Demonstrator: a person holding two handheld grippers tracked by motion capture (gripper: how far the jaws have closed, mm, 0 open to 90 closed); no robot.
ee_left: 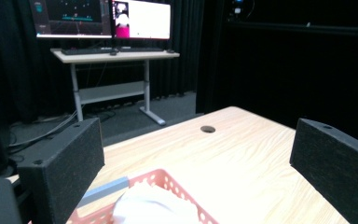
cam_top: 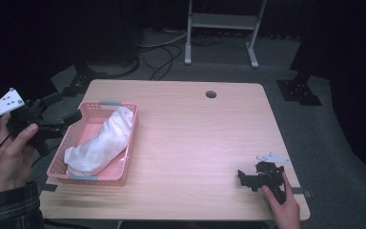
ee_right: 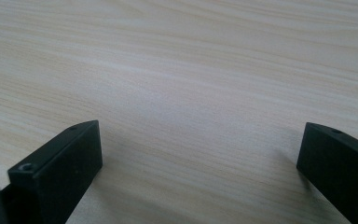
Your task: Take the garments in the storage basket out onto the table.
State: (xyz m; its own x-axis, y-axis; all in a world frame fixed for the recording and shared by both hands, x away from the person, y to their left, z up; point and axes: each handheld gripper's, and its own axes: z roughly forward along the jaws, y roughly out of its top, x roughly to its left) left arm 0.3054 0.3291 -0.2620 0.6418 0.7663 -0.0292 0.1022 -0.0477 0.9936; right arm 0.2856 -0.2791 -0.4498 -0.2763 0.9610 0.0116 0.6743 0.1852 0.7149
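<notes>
While the left hand (cam_top: 12, 155) is raised off the near-left corner of the light wooden worktop (cam_top: 190, 138), its sleeve in dark plaid, it holds the left gripper (cam_top: 69, 119) tipped toward the pink perforated plastic basket (cam_top: 124, 167), the jaws spread wide with nothing between them, hanging just beside the basket's left rim. From the left gripper view, the gap between the jaws frames the basket's far corner and the round cable hole (ee_left: 208, 129) beyond it. Inside the basket lies a crumpled white cloth bundle (cam_top: 102, 140), stretched end to end along its length. Over at the near-right corner, the right hand (cam_top: 283, 207) sits low on the worktop edge, fingers wrapped round the right gripper (cam_top: 248, 180). Its jaws are parted too, empty, pointing left across bare wood, well apart from the basket.
</notes>
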